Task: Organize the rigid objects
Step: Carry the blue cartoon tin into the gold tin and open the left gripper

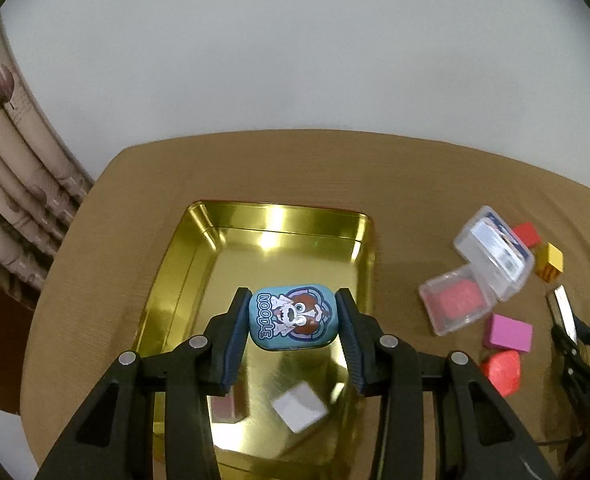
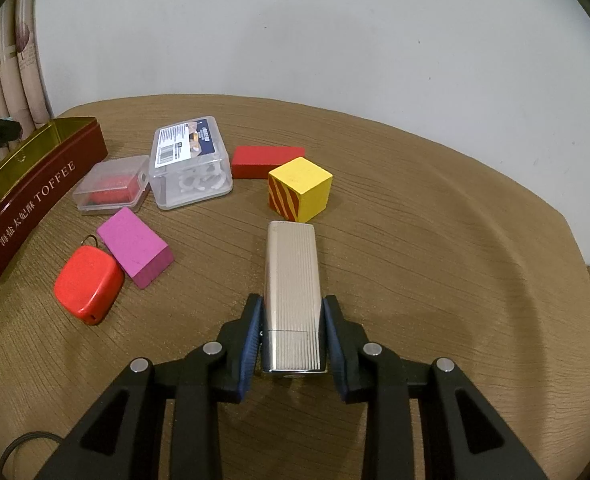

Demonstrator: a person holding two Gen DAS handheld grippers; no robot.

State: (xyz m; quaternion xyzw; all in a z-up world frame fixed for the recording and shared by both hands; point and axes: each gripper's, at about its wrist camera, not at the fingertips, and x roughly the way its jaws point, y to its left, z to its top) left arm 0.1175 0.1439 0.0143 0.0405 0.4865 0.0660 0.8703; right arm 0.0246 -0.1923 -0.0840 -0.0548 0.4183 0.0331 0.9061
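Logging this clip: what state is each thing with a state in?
Left tongs: shut on blue tin, held above gold tray.
Right tongs: shut on silver lighter.
Gold tray: open, white block inside.
Small clear case: closed.
Large clear box: closed.

The gold tray (image 1: 183, 280) is looked down on steeply from close above in the left wrist view, filling the centre of the frame. The wooden table (image 2: 435, 248) is viewed lower and more level from the right wrist. Both views share the pink block (image 1: 509, 332) (image 2: 135, 252), seen right in one, left in the other.
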